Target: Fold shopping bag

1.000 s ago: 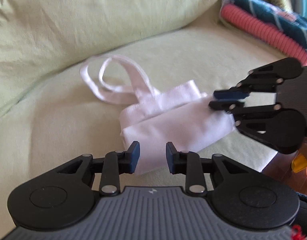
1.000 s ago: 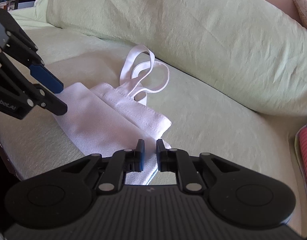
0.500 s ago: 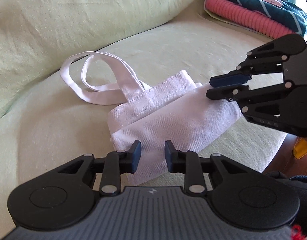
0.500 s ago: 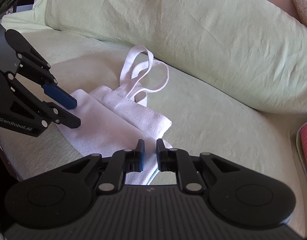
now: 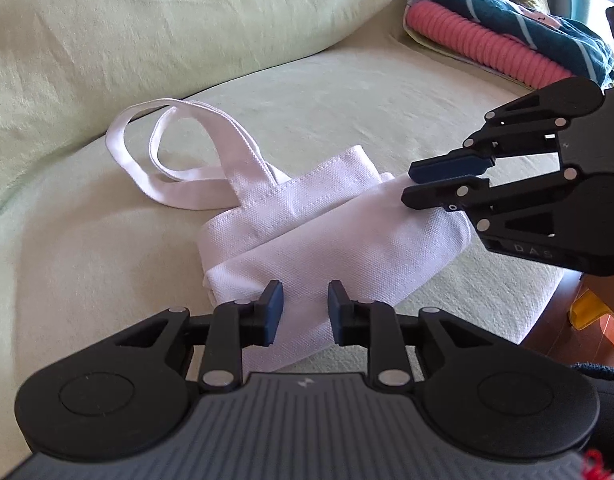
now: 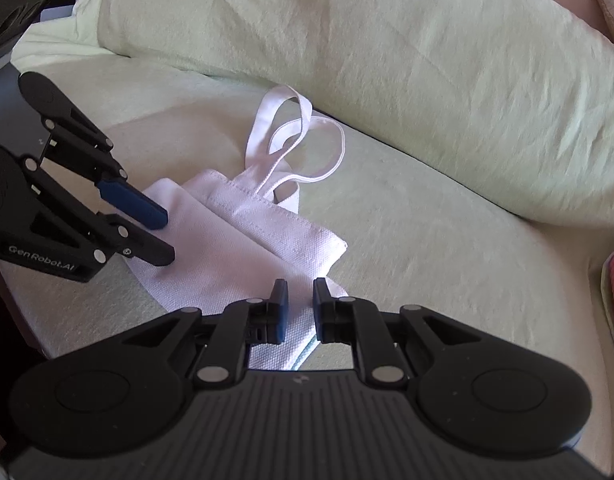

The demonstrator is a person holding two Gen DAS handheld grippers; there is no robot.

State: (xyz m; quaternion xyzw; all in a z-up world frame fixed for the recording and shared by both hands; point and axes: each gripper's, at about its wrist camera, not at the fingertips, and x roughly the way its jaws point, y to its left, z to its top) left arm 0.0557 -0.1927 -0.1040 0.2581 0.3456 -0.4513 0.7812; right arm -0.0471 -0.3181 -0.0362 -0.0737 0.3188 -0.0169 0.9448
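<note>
shopping bag (image 5: pixel 327 236), white and folded into a thick bundle, lay on the sofa seat (image 5: pixel 347 92) near its front edge, handles (image 5: pixel 179 148) looped toward the back cushion (image 6: pixel 387 40). left gripper (image 5: pixel 301 312) hovered at one end with its jaws parted and empty; right gripper (image 6: pixel 297 308) sat at the opposite end, jaws slightly apart, holding nothing. the bag's nearest corner was hidden behind each gripper. folded towels (image 5: pixel 507 48) were stacked at the seat's far corner.

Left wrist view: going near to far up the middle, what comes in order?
Left claw → folded white bag → bag handles → green sofa back cushion.
</note>
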